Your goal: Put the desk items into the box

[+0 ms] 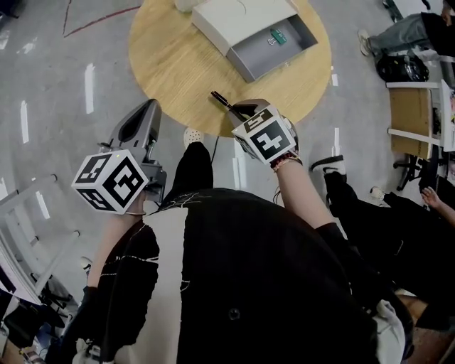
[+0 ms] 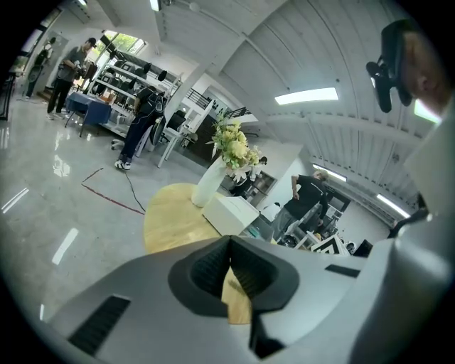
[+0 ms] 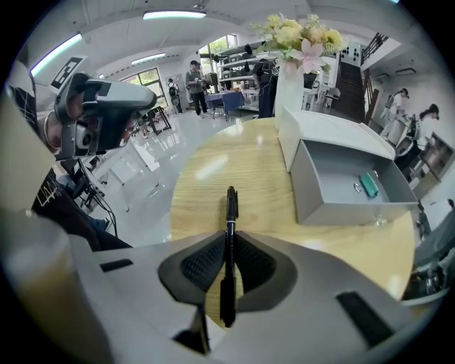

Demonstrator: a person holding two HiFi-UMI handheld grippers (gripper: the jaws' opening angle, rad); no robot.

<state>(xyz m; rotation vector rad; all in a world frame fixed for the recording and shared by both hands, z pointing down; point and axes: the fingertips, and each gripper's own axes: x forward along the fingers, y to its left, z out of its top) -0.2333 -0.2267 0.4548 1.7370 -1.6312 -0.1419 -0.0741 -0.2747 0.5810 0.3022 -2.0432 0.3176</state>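
A black pen (image 1: 222,102) sticks out over the near edge of the round wooden table (image 1: 170,64), and my right gripper (image 1: 239,111) is shut on it. In the right gripper view the pen (image 3: 231,206) runs straight between the pads, its tip pointing out across the table. Beyond it, the white box (image 1: 238,18) has its grey drawer (image 1: 284,50) pulled open, with a green binder clip (image 1: 277,36) inside. My left gripper (image 1: 144,108) hangs off the table to the left, above the floor. Its jaws (image 2: 229,242) meet with nothing between them.
A white vase of flowers (image 3: 290,78) stands behind the box (image 3: 334,131) at the table's far side. People, shelves and chairs are around the room; a seated person's legs (image 1: 398,32) are at the far right. My own leg and shoe (image 1: 192,138) are under the table's near edge.
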